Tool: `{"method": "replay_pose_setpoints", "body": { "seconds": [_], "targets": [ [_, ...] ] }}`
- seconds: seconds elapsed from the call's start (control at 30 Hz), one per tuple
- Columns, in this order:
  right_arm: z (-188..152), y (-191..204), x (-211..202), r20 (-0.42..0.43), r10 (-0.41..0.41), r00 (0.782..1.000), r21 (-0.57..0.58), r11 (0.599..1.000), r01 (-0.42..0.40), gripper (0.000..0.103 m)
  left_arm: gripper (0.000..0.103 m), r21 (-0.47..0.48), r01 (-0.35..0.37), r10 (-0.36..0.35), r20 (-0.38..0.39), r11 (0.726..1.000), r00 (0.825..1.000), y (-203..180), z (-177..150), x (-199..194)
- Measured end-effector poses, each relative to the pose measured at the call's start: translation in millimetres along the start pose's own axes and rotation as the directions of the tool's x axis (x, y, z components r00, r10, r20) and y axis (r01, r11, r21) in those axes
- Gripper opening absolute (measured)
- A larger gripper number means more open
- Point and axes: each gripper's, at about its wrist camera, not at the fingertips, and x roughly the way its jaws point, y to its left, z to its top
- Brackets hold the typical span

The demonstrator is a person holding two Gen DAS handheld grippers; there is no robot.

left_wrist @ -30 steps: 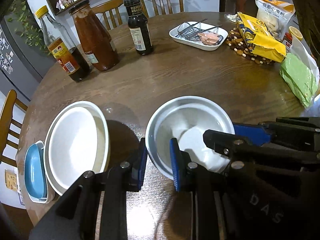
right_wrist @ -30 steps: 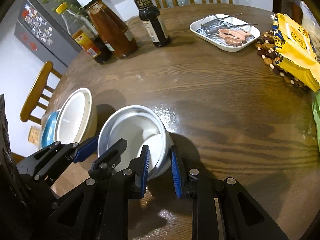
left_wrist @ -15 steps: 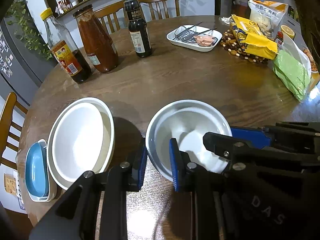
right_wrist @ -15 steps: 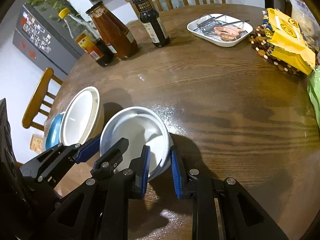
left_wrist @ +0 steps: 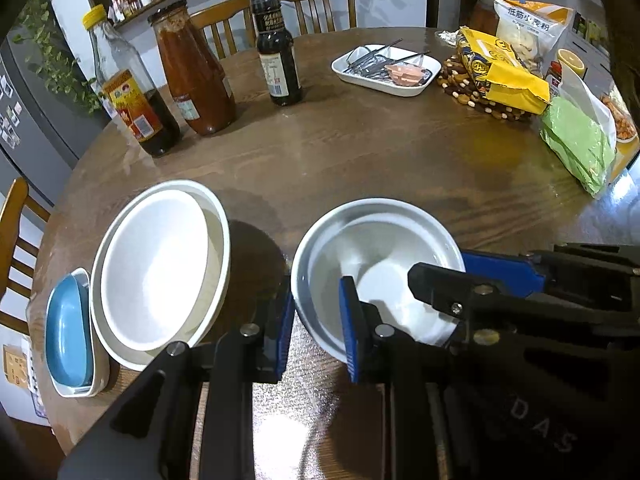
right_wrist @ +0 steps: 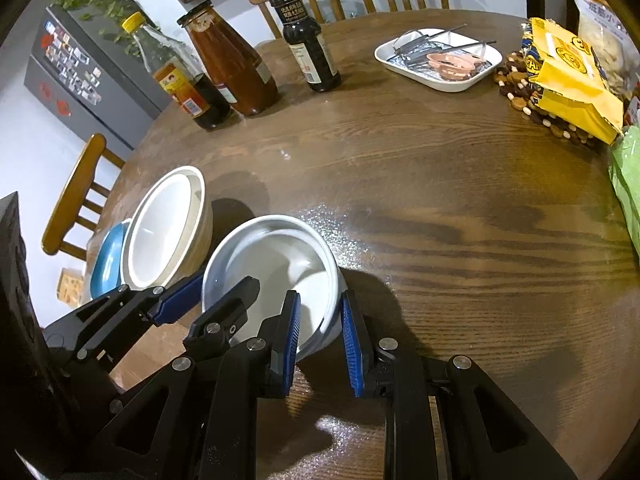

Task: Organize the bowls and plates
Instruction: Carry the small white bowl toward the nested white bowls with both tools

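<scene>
Left wrist view: letters "D A S" show on the right gripper's body; the white flour bag (left_wrist: 524, 20) carries Chinese characters too small to read surely.
Left gripper (left_wrist: 316, 320): tilted down, clamped on the near-left rim of the white bowl (left_wrist: 376, 248), one pad inside, one outside.
Bowl's place: on the round wooden table (left_wrist: 380, 152), just right of the stacked white dishes (left_wrist: 156, 268) and the blue dish (left_wrist: 66, 336).
Right wrist view: the dark sauce bottle (right_wrist: 308, 44) has a label, unreadable.
Right gripper (right_wrist: 318, 332): tilted down, clamped on the bowl's near-right rim.
Around: red sauce jar (right_wrist: 228, 64), yellow-capped bottle (right_wrist: 180, 80), white tray (right_wrist: 438, 58), yellow bag (right_wrist: 568, 76).
</scene>
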Motion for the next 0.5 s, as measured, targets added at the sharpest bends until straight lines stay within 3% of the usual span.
{"method": "replay_pose_setpoints", "body": {
  "seconds": [0.5],
  "targets": [
    [-1.9, -1.7, 0.0, -0.001, 0.021, 1.000, 0.030, 0.999, -0.021, 0.025, 0.021, 0.008, 0.016, -0.016, -0.020, 1.000, 1.000, 2.9, 1.9, 1.8]
  ]
}}
